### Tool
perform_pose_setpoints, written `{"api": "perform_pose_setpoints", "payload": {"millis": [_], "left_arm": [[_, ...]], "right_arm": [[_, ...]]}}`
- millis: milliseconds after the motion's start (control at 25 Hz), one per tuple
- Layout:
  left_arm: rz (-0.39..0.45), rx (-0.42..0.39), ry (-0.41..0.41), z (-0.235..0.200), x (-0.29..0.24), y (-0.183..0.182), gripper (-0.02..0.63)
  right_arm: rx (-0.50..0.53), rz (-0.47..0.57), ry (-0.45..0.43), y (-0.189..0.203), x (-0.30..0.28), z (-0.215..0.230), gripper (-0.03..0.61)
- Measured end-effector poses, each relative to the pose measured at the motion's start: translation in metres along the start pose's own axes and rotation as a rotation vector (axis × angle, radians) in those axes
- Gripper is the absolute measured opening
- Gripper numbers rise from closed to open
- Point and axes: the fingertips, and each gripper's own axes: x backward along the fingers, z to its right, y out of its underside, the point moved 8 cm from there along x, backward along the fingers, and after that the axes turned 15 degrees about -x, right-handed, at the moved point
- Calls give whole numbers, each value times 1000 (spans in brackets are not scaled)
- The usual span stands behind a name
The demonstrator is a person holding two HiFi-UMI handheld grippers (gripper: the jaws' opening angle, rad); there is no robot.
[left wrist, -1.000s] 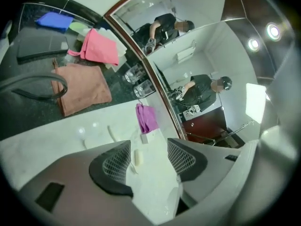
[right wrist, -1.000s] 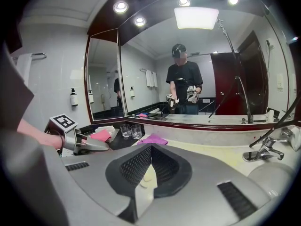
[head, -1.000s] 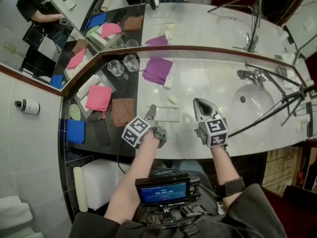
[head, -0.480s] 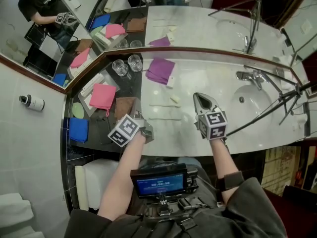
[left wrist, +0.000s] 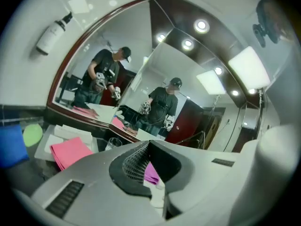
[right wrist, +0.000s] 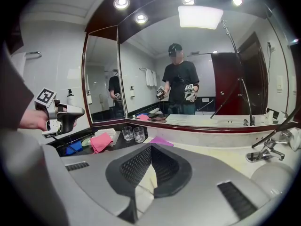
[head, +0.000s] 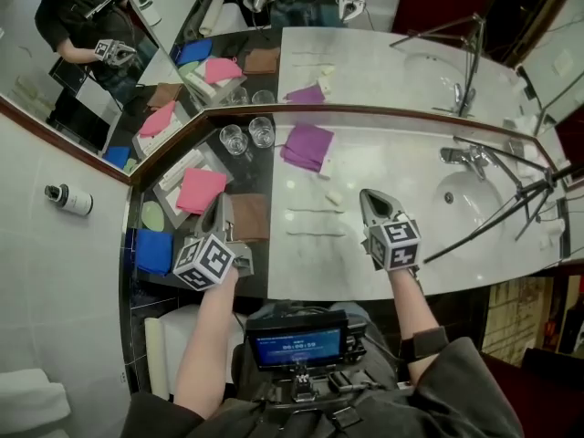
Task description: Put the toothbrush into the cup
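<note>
Left gripper shifted off the pale counter to above the brown cloth, jaws closed, empty; right gripper likewise closed, empty; toothbrush lying unheld between them, cup beyond; pickup seemingly outstanding

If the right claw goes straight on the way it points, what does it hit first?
Probably the marble counter, since the right claw tilts slightly down. The purple cloth lies next in line. Depth is hard to judge.
</note>
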Motion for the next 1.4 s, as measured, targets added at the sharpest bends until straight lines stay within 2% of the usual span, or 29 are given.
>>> {"api": "perform_pose_setpoints", "payload": {"millis": [200, 320, 720, 1160, 1400], "left_arm": [[-10, -330, 32, -15, 8, -20, 0], [-13, -420, 51, -23, 12, -26, 0], [-50, -536, 105, -39, 9, -21, 0], [-48, -499, 115, -42, 5, -16, 0], [-68, -489, 109, -45, 4, -9, 0]], "right_arm": [[-3, -9, 12, 7, -9, -5, 2], [-9, -16, 19, 11, -14, -10, 2], [-22, -50, 39, 24, -27, -26, 2], [-7, -88, 18, 32, -38, -32, 2], [72, -143, 4, 38, -47, -35, 31]]}}
